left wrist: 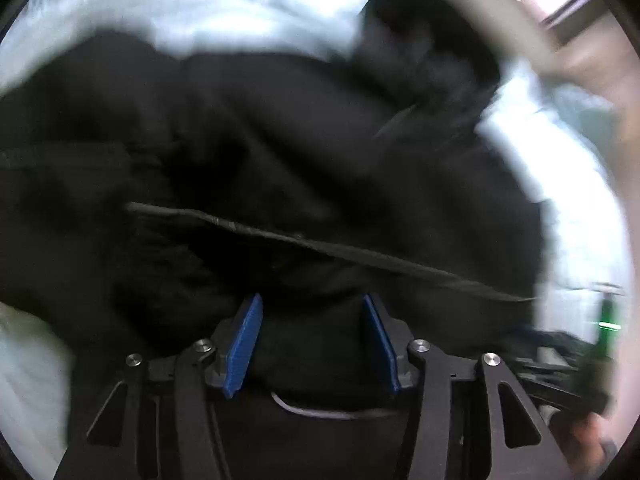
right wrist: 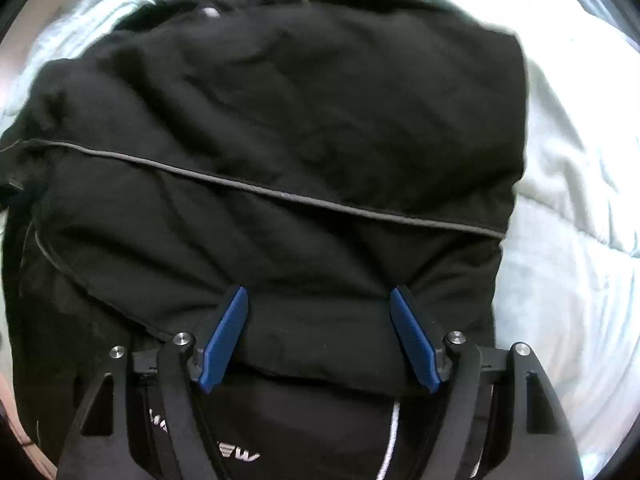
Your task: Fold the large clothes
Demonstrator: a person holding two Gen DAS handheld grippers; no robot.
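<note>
Black jacket point(right wrist: 280, 120), blurred in left view

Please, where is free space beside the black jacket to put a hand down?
Bare pale bedsheet lies right of the black jacket, and a narrower strip beyond its far edge. The middle is crowded: the jacket fills it, under both open hand-held grippers.

Bedroom at home, rumpled pale bedding point(right wrist: 560, 208) under dark clothing point(right wrist: 280, 120)

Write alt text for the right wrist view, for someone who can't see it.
A black jacket fills most of the frame, lying on a pale bedsheet, with a thin grey piping line crossing it. The right gripper is open, and a thick fold of the jacket lies between its blue pads.
</note>
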